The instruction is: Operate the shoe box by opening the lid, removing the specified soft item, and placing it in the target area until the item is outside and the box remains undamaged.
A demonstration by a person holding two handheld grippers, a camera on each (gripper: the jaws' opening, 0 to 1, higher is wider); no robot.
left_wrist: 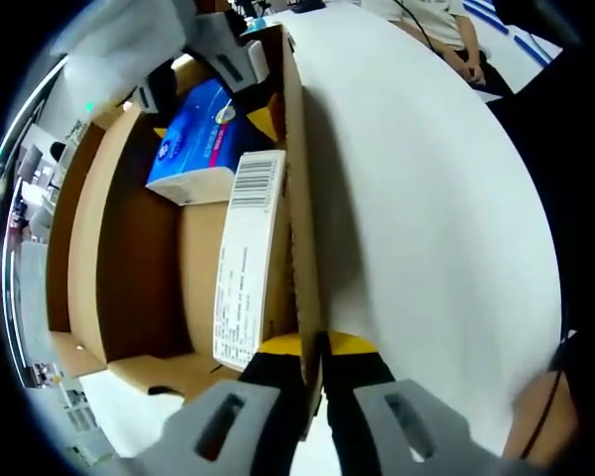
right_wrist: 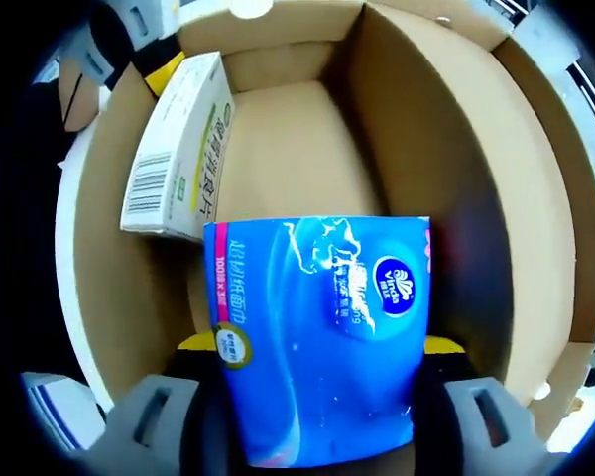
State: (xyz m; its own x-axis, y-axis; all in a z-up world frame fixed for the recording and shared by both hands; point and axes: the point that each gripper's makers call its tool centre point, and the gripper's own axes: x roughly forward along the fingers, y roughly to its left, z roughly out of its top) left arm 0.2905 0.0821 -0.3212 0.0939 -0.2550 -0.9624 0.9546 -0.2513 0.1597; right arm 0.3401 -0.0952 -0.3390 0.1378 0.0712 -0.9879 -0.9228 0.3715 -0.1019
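The brown cardboard shoe box [left_wrist: 129, 288] stands open, its inside [right_wrist: 288, 139] bare. My left gripper [left_wrist: 315, 347] is shut on the thin edge of an upright cardboard panel [left_wrist: 299, 198], which carries a white barcode label [left_wrist: 248, 258]. A blue soft tissue pack [right_wrist: 322, 327] sits inside the box, clamped between the jaws of my right gripper [right_wrist: 322, 352]. In the left gripper view the same pack [left_wrist: 200, 139] lies at the far end of the box under the right gripper [left_wrist: 233, 69]. The left gripper [right_wrist: 144, 50] shows at the labelled panel [right_wrist: 174, 149].
A wide white surface [left_wrist: 426, 218] runs beside the held panel. A seated person [left_wrist: 446, 25] is at its far side. Box walls [right_wrist: 535, 198] rise around the pack on all sides. Shelving and clutter [left_wrist: 30, 198] lie beyond the box.
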